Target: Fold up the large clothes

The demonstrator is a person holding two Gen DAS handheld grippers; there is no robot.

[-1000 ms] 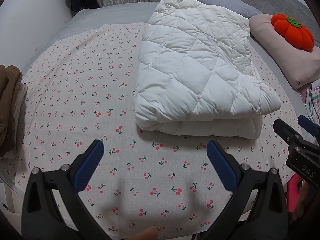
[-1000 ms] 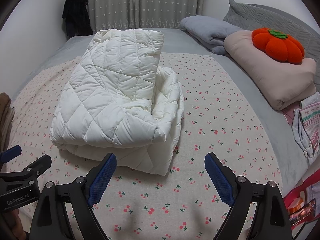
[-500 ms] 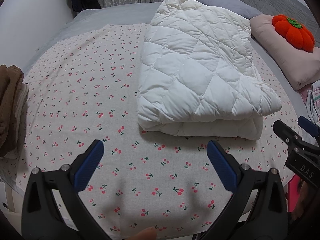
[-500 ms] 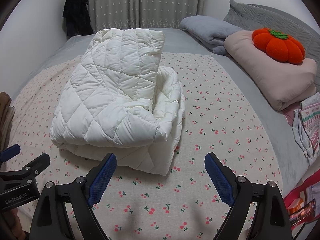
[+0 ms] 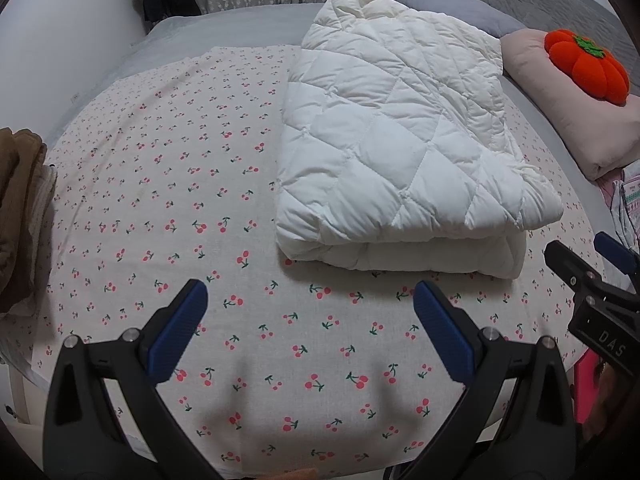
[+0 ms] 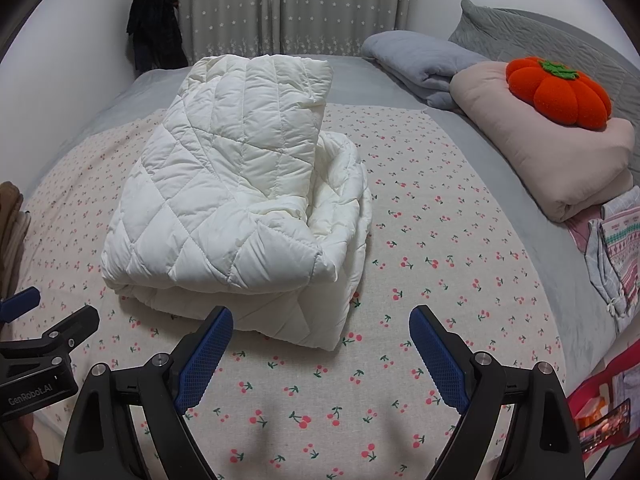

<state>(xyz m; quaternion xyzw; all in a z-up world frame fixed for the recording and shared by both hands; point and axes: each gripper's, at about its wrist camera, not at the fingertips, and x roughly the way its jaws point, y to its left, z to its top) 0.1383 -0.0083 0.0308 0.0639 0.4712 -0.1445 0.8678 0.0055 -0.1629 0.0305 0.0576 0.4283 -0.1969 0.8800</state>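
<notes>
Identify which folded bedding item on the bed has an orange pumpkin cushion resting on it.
The pink folded blanket at the bed's right side: the pumpkin cushion sits on it. The white quilt and grey blanket carry nothing.

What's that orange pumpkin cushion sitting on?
The pumpkin cushion rests on a folded pinkish-beige blanket. Whatever lies beneath that blanket is covered, so it cannot be seen.

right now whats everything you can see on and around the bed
quilted garment: 1, white, folded, on the cherry sheet
cherry sheet: 1, cream with red cherries, over the bed
pumpkin cushion: 1, orange, on the pink bundle
pink bundle: 1, right side
grey blanket: 1, rear right
brown clothes: 1 pile, left edge
dark garment: 1, hanging by the curtain
left gripper: open, empty
right gripper: open, empty
</notes>
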